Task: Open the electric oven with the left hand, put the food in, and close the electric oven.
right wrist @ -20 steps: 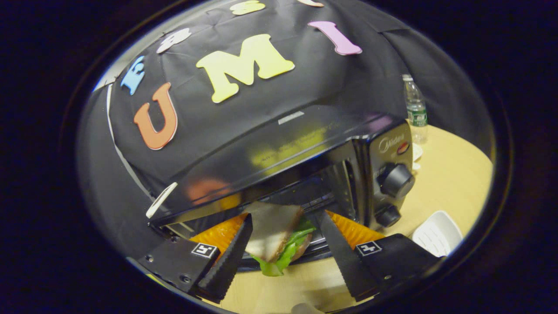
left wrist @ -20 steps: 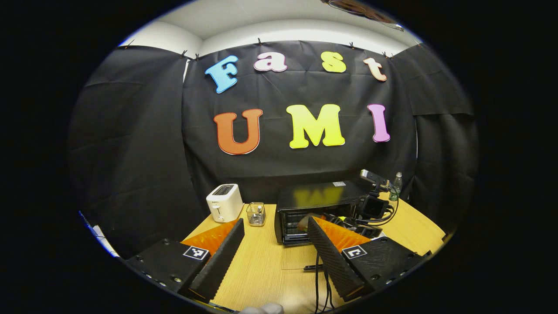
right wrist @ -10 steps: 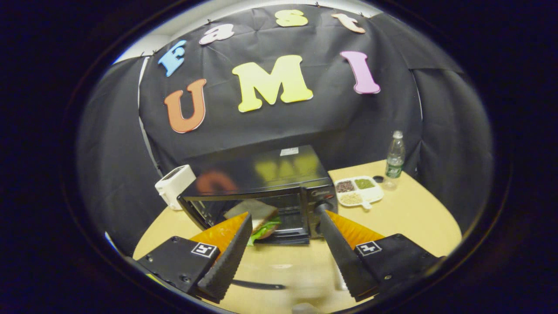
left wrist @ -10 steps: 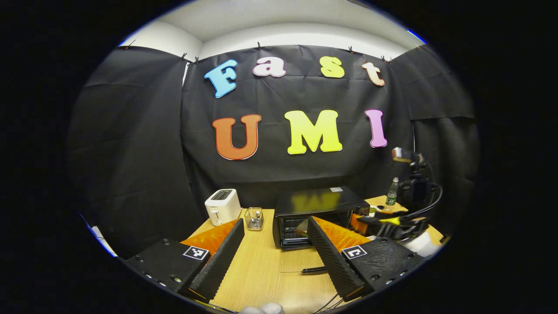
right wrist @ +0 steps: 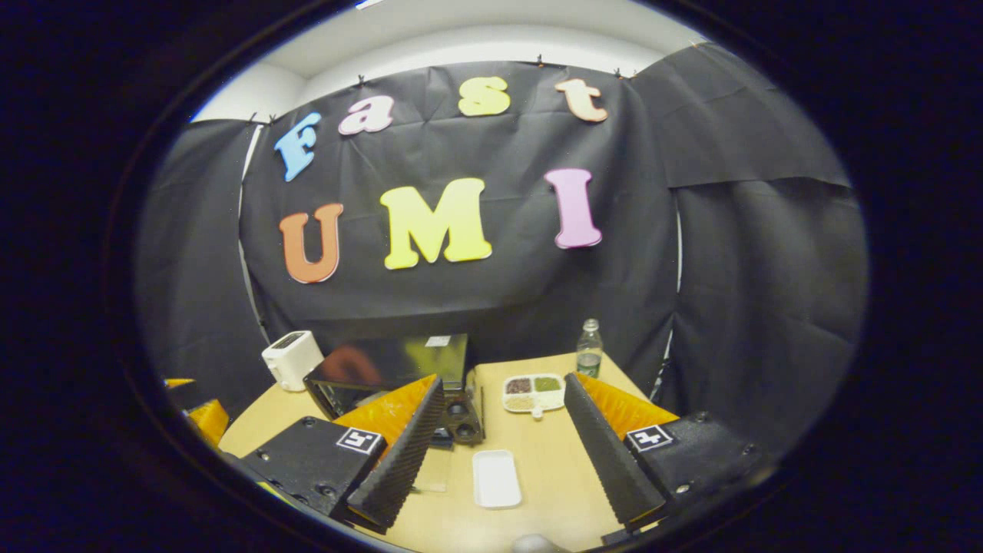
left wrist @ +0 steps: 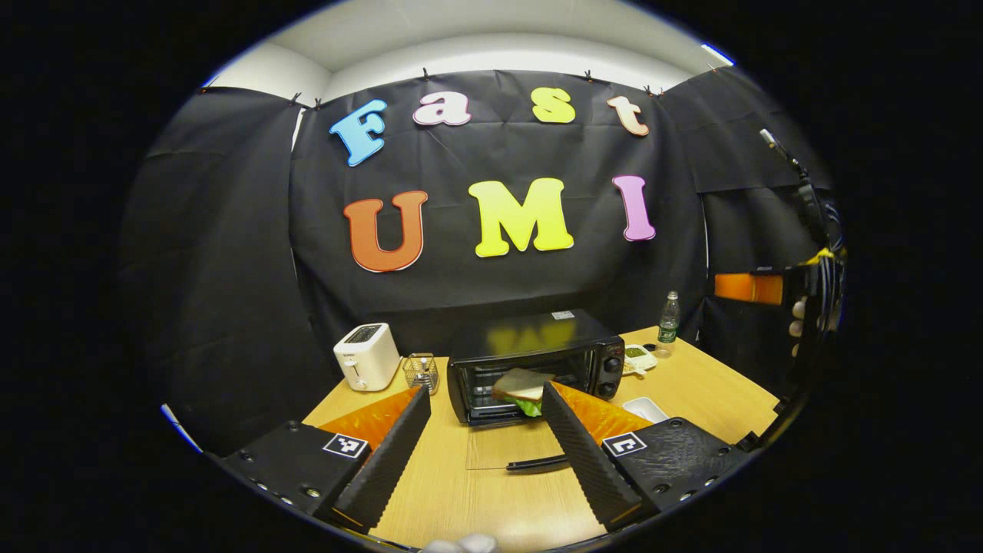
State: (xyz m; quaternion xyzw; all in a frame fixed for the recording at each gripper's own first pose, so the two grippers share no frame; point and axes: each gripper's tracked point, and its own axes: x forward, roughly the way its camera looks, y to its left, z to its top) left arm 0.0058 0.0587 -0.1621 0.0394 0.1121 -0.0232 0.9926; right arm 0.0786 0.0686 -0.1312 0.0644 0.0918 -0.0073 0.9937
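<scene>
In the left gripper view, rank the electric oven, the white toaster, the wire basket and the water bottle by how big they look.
1. electric oven, clearly the largest.
2. white toaster.
3 and 4. wire basket and water bottle: they look about alike, and the bottle stands farther back, so I would not rank them.

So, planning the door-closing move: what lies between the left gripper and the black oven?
In the left gripper view: bare wooden table and the oven's lowered glass door.
</scene>
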